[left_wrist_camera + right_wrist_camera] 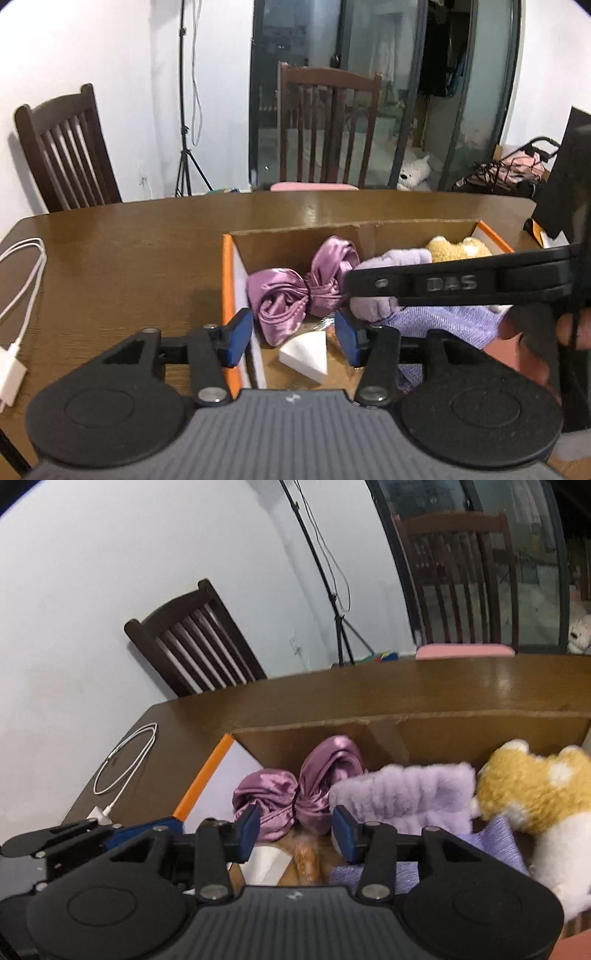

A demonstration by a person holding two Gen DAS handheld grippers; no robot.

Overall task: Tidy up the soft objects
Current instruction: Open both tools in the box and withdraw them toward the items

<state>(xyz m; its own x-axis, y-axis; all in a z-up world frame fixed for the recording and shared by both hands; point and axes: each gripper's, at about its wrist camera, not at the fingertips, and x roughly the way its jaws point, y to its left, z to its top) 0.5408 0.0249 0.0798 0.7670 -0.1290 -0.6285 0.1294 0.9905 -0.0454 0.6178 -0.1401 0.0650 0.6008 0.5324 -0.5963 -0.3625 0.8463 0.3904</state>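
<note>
Above the orange-edged cardboard box (229, 280), left tongs (291, 341) and right tongs (294, 832) stand half-open, empty, near the purple satin bow (295, 291).

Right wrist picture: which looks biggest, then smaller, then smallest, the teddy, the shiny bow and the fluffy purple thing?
1. Teddy, though it sits nearest the camera and is partly cut off.
2 and 3. Fluffy purple thing and shiny bow look about alike; too close to rank.
</note>
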